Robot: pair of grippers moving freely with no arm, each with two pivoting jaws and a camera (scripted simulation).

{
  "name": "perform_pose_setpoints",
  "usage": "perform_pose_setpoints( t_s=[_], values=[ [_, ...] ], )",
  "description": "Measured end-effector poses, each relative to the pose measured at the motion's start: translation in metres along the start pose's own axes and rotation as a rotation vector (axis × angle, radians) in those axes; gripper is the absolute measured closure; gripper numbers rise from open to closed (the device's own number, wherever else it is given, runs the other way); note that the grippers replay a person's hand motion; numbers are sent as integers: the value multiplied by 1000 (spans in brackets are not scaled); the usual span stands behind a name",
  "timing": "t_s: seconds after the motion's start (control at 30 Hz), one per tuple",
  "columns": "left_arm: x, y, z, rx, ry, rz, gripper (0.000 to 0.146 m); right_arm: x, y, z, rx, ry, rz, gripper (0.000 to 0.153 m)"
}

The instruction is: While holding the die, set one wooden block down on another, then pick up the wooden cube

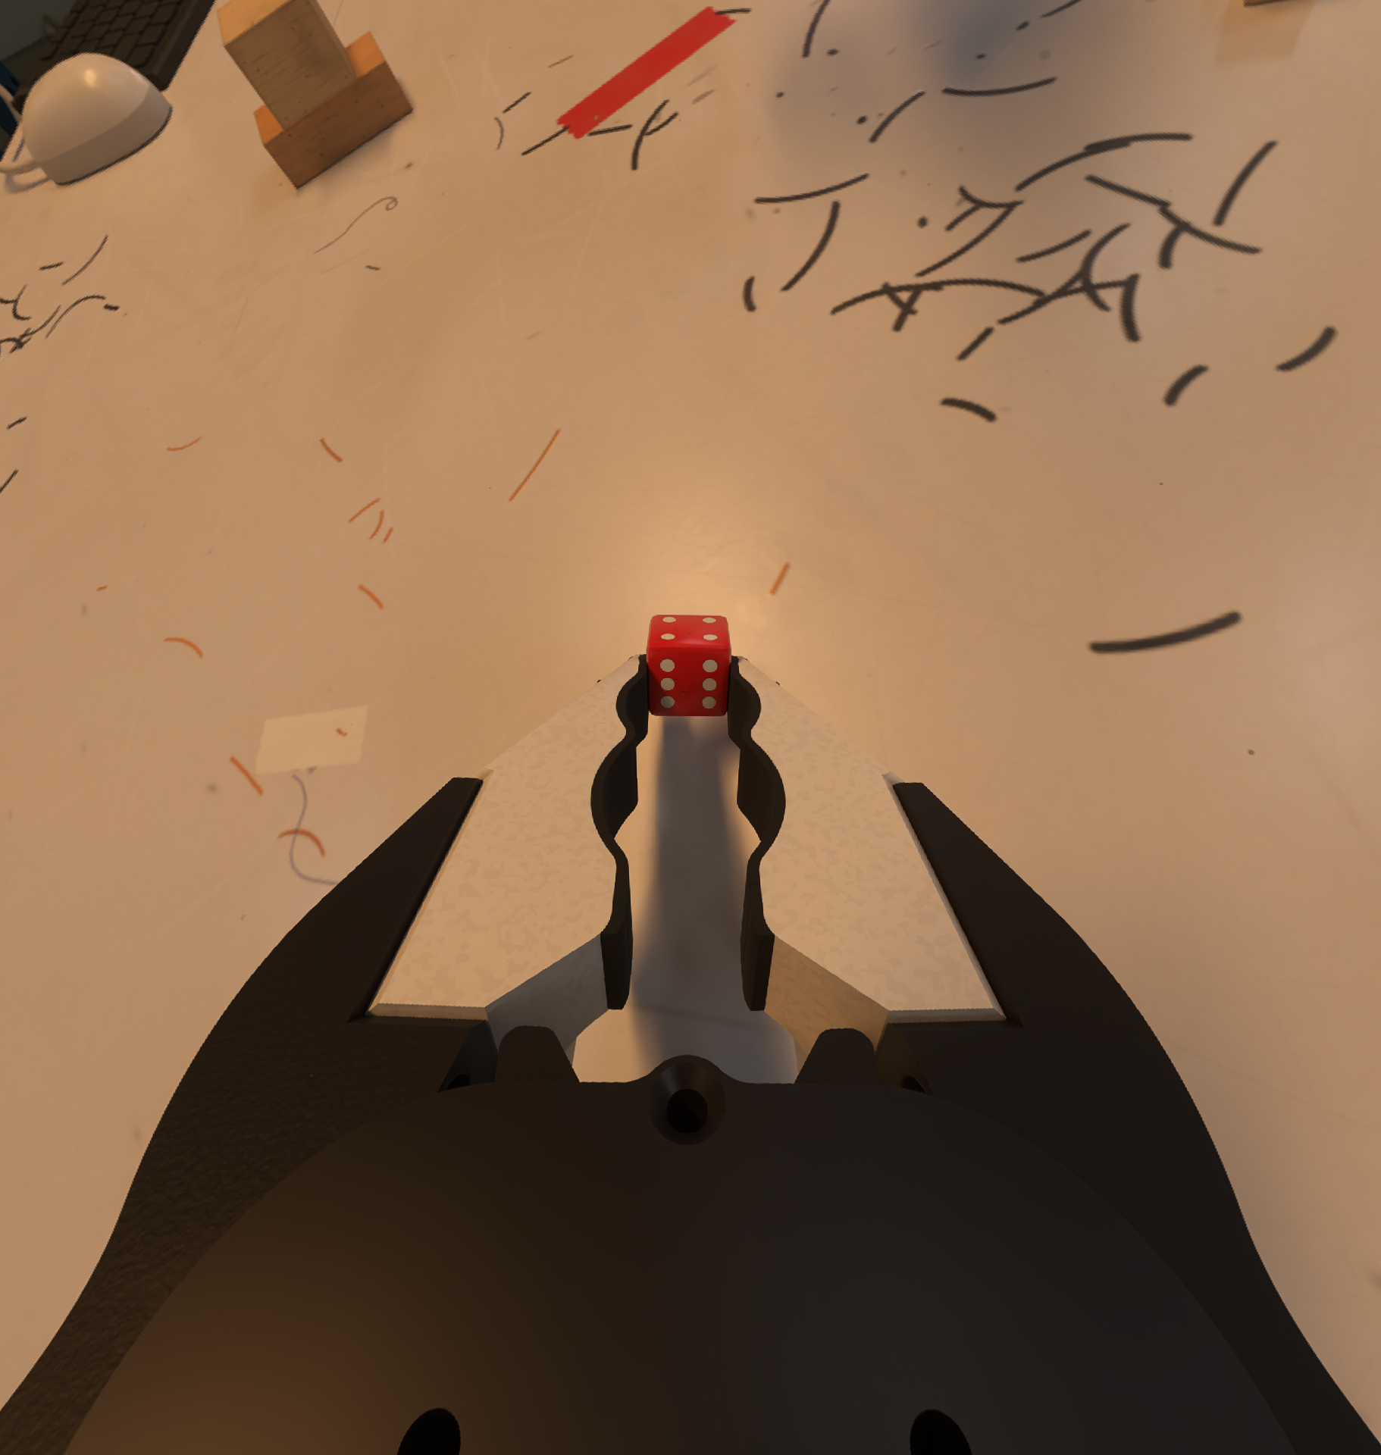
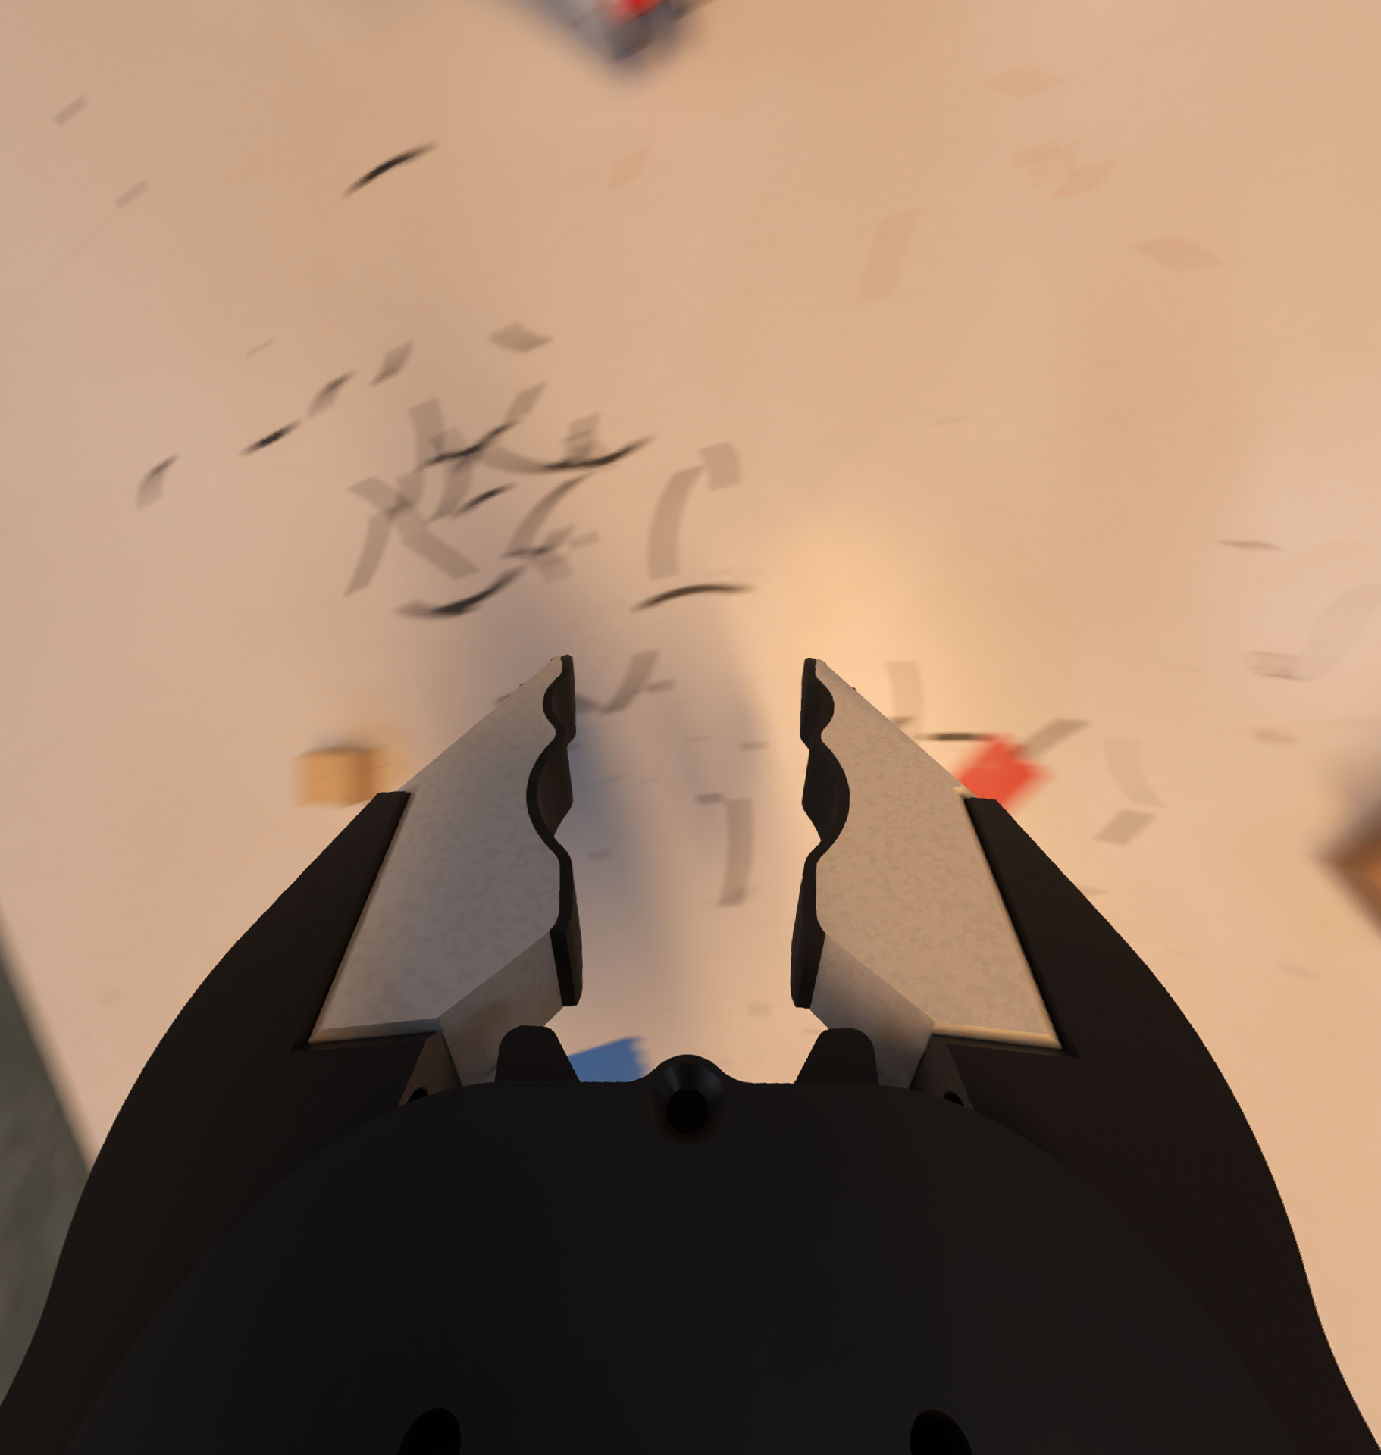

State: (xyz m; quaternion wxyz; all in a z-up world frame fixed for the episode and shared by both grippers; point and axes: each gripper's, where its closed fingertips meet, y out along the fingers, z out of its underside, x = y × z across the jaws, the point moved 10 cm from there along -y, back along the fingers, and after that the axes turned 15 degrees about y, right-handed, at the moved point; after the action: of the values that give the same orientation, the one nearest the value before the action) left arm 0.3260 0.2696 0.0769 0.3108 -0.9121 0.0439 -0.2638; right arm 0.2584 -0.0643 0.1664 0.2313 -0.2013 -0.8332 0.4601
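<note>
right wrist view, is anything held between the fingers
No: the right gripper stands open, and only the blurred, scribbled tabletop shows in the wide gap between its fingers.

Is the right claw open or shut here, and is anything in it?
Open and empty. In the right wrist view the right claw has its fingers spread wide apart, with only the blurred table showing between them.

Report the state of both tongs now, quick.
Left tongs: closed on the red die.
Right tongs: open, holding nothing.
</note>
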Motion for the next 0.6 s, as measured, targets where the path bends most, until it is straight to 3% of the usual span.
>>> perform_pose_setpoints(
  t_s=[0.13, 0.33, 0.4, 0.47, 0.6],
  values=[
    [2, 1, 1, 4, -10, -21, 127, 73, 25, 47, 137, -18, -121, 99],
    [0, 1, -2, -11, 2, -38, 127, 113, 41, 96, 119, 42, -6, 100],
    [-1, 2, -7, -45, -1, -32, 127, 119, 49, 100, 87, -4, 94, 111],
    [-4, 2, -13, -88, 9, -27, 127, 121, 49, 100, 27, -50, 123, 133],
    [-8, 2, -29, -170, 49, -33, 127, 111, 40, 86, -56, -73, 128, 133]
  ],
)
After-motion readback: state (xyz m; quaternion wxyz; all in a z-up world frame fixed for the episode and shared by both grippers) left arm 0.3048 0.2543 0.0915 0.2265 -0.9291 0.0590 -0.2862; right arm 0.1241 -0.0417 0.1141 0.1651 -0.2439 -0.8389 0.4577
